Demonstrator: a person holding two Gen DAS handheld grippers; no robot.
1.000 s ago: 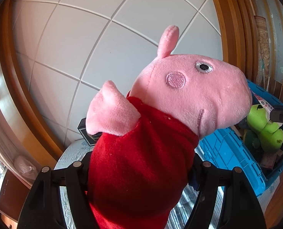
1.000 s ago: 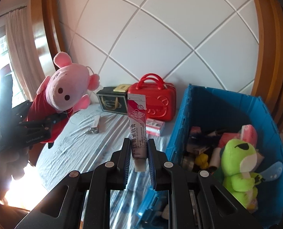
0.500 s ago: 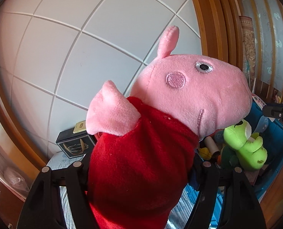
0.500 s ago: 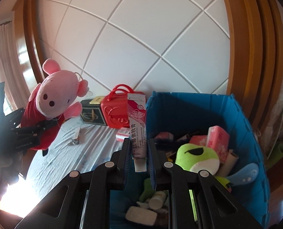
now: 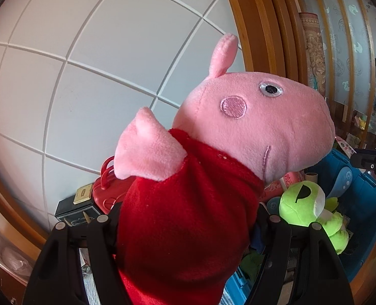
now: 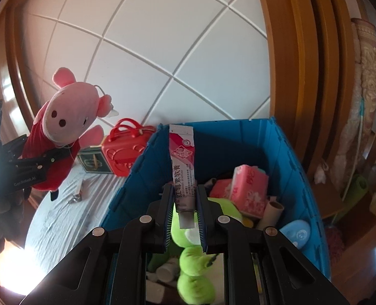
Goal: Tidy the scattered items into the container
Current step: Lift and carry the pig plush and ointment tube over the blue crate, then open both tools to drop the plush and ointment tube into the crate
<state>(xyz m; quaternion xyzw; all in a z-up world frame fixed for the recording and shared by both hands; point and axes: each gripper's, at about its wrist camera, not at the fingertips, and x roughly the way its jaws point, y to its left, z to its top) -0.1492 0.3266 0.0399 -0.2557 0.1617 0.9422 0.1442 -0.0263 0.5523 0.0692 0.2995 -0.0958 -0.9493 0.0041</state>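
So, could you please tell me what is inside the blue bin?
A green plush frog, pink tissue packs, cardboard tubes and a blue case; lower items are covered.

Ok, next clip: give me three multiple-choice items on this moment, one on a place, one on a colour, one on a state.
1. Where is the green plush frog?
A. on the bedsheet
B. inside the blue crate
C. in the left claw

2. What colour is the pig plush's top?
A. red
B. yellow
C. white

3. What is the right claw doing?
A. standing open and empty
B. shut on the ointment tube
C. gripping the red case

Key: 1 B, the frog lies among the items in the crate; 2 A, the top is red in both views; 3 B, the pads press the tube's lower end.
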